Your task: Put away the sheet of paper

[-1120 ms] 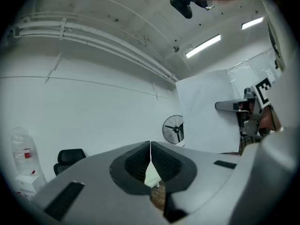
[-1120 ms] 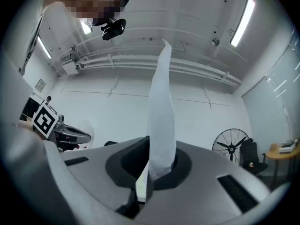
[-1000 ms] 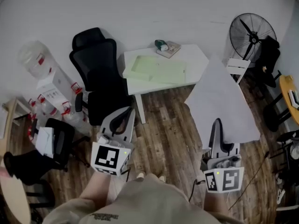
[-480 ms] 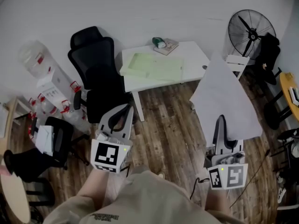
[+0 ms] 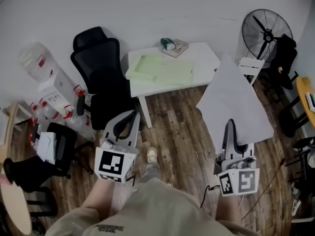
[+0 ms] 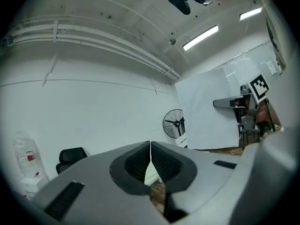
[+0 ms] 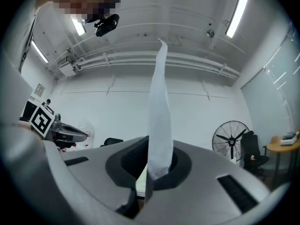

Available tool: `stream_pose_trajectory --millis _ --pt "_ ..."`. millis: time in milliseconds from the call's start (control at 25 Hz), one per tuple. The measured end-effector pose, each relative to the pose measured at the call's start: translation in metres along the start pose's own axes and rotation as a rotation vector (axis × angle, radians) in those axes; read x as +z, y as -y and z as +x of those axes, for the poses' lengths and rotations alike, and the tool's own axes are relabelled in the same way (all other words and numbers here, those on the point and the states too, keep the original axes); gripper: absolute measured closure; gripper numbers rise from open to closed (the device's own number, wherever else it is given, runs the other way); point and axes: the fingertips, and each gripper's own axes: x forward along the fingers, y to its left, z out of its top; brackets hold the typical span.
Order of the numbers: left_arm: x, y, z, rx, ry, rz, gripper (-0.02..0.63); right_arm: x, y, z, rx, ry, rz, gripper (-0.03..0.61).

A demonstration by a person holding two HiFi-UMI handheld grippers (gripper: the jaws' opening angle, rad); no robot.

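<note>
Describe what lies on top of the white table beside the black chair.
On the white table lie a flat pale-green tray and, at the back, a book with a small green object on it. The sheet of paper hides the table's right corner.

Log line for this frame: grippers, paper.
right gripper: shut on sheet of paper | left gripper: shut, empty | white table: ahead

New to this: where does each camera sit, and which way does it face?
Head view: on the person's head, facing steeply down; table, torso, left gripper and right gripper show.
Left gripper view: rides that gripper, along its shut jaws toward the fan.
Right gripper view: likewise, along jaws pinching the sheet of paper.
Shared: the fan.
</note>
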Motion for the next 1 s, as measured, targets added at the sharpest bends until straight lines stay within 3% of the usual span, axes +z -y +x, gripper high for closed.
stream_pose_trajectory --millis 240,760,1000 --pt "-0.006 -0.014 0.026 -0.027 0.039 -0.017 0.589 -0.02 0.002 0.038 0.019 -0.034 -0.009 0.554" --pt "-0.046 -0.083 0.139 -0.05 -0.031 -0.002 0.589 -0.08 0.014 0.176 0.038 -0.139 0.051 0.554" --pt "-0.077 -0.136 0.196 -0.075 -0.09 -0.057 0.589 -0.113 0.009 0.251 0.036 -0.213 0.081 0.554"
